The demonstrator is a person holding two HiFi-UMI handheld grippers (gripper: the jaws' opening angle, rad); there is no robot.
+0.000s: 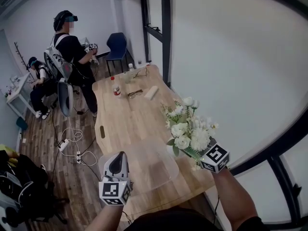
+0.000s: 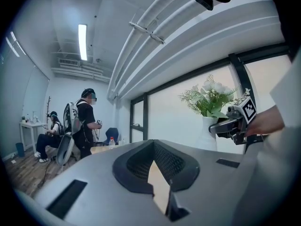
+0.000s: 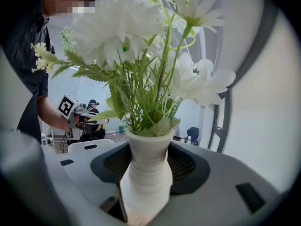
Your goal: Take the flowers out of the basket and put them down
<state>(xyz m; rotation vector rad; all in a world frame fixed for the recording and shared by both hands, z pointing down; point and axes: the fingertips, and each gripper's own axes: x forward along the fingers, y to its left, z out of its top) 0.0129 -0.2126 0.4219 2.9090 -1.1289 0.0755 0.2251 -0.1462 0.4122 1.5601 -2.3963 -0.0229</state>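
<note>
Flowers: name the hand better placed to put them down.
Right. The right tongs grip the white vase of flowers over the table; the left tongs hold no flowers.

Head view: long wooden table (image 1: 130, 124) runs from centre toward 12. Wood-plank floor (image 1: 48, 143) fills 8–10 o'clock. A power strip (image 1: 64, 145) and white cables (image 1: 73, 134) lie on it near the table. Big bright window (image 1: 231, 57) at 2–4, with a dark frame post (image 1: 166, 32) at 12–1. Plain pale wall (image 1: 33, 18) at 10–11. Blue chair (image 1: 117, 44) at 12, past the table's far end. Grey office chair (image 1: 65, 97) at 9–10, near the table. White desk (image 1: 14, 94) at far 9. Left gripper view: ceiling strip light (image 2: 83, 41) lit at 11, white ducts (image 2: 155, 32) overhead at 12–1.
</note>
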